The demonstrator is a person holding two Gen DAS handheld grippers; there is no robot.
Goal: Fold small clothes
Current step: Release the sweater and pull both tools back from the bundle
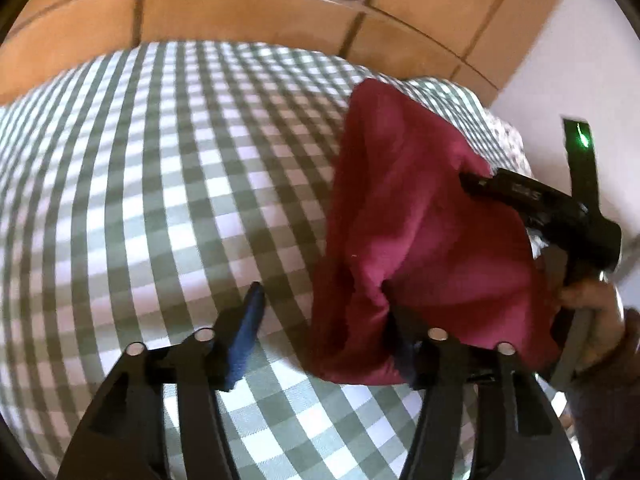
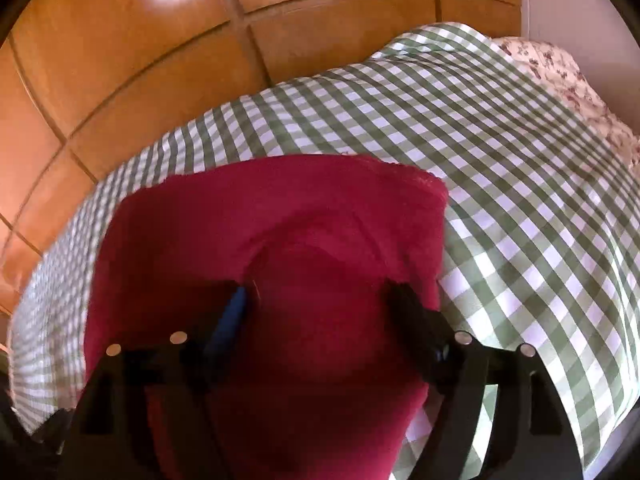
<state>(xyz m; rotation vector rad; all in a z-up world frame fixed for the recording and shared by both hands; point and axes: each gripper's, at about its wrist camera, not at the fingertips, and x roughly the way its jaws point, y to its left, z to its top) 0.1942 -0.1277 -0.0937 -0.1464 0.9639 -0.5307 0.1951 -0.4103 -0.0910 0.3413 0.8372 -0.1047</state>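
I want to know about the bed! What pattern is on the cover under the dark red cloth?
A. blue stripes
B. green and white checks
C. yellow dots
B: the dark red cloth lies on a green and white checked cover.

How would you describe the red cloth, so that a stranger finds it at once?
Look at the green-and-white checked bedcover before the wooden wardrobe. On it lies the dark red garment, the only plain-coloured fabric there.

matt red cloth (image 2: 280,216), checked cotton-looking sheet (image 1: 160,160), glossy wood (image 2: 120,40).
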